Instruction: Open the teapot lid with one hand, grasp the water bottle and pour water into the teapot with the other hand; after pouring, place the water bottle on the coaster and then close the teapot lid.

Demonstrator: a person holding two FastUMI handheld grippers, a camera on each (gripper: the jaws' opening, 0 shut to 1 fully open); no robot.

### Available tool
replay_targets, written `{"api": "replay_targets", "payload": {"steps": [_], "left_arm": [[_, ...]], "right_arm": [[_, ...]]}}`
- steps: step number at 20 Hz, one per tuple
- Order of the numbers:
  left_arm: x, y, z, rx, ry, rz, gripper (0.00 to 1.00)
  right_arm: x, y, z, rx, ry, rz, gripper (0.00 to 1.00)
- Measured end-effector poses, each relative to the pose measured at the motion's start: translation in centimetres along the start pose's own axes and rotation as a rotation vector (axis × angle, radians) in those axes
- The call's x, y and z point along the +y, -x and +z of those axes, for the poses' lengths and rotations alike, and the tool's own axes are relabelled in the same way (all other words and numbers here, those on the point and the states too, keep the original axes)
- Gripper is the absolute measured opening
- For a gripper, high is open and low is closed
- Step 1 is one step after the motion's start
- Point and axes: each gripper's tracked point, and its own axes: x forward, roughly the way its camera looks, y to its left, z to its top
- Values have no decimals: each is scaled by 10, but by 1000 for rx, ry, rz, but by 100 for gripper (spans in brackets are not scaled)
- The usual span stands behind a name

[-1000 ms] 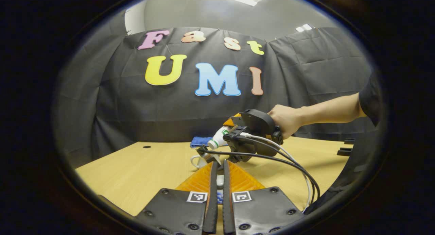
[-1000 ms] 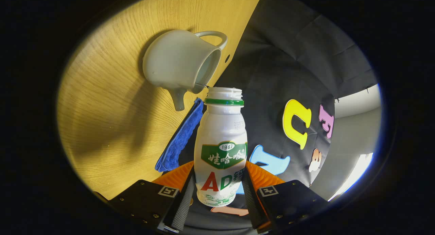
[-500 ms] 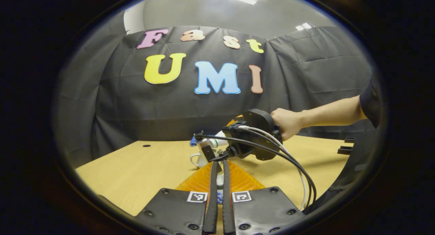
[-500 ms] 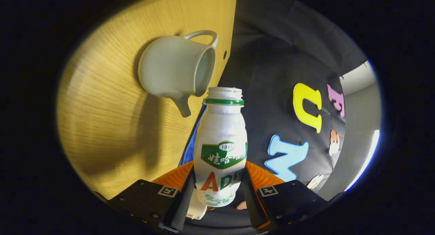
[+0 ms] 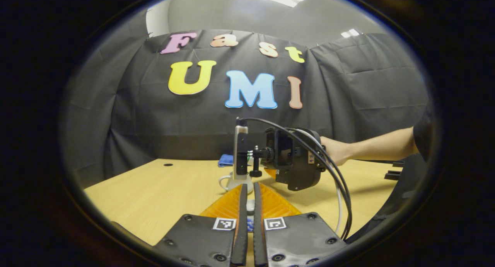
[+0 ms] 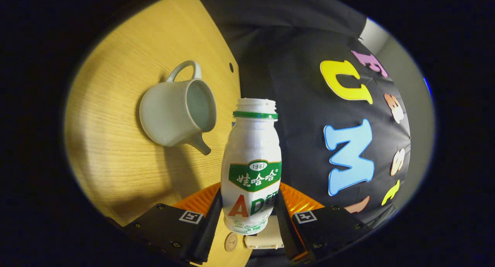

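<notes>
A: How many of each thing are there?

B: One bottle, one teapot, one blue cloth, two grippers. At the bottom edge of the right gripper view, one small round disc lies on the table.

A: How does the bottle look?

B: White plastic, green neck ring, green label band, no cap. It stands in the lower middle of the right gripper view, its long axis running up the frame with the open mouth on top. The right gripper is clamped on its lower body, a finger on each side.

A: And the teapot?

B: White, lidless, in the upper left of that view, spout aimed toward the bottle, handle on the far side.

A: The left gripper?

B: Fingers nearly together on a small pale piece; what it is cannot be told.
</notes>
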Motion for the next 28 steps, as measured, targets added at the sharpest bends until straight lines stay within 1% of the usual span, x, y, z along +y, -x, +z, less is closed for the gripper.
{"api": "replay_targets", "payload": {"steps": [3, 7, 8, 11, 12, 13, 14, 15, 16, 17, 18, 19, 20, 23, 25, 27, 28], "left_arm": [[1, -7, 6, -8, -4, 10, 17], [-3, -26, 25, -43, -42, 8, 17], [-6, -31, 31, -58, -38, 3, 12], [-9, -64, 46, -85, -19, -11, 12], [-8, -77, 46, -81, -16, -13, 17], [-8, -88, 49, -77, -14, -15, 12], [-5, -99, 53, -76, -16, -14, 12], [-3, -110, 56, -74, -19, -6, 12], [1, -120, 58, -72, -19, 2, 16], [2, -130, 60, -71, -14, 4, 16], [2, -139, 61, -66, -3, 1, 12], [2, -149, 60, -60, 6, -2, 17], [3, -158, 60, -54, 5, 0, 17], [11, -185, 48, -22, -8, 12, 17], [17, -202, 32, 17, 2, 22, 17], [28, -212, 18, 55, 19, 44, 17], [33, -217, 14, 60, 25, 53, 13]], "right_arm": [[-4, 12, -5, -17, -187, -4, 71], [-20, 36, -19, -48, -510, -8, 71], [-28, 43, -24, -56, -597, -19, 71], [-39, 63, -44, -69, -842, -35, 71], [-39, 71, -50, -71, -903, -25, 71], [-40, 79, -56, -77, -959, -22, 71], [-44, 85, -63, -85, -1004, -28, 71], [-44, 95, -70, -92, -1044, -35, 71], [-47, 105, -77, -106, -1085, -35, 70], [-51, 110, -77, -120, -1113, -35, 70], [-53, 115, -80, -127, -1136, -35, 70], [-53, 121, -84, -131, -1153, -32, 70], [-53, 127, -88, -134, -1175, -27, 70], [-53, 137, -103, -129, -1209, -33, 71], [-54, 141, -112, -124, -1216, -54, 70], [-50, 142, -118, -123, -1227, -54, 71], [-47, 142, -121, -118, -1229, -50, 71]]}}
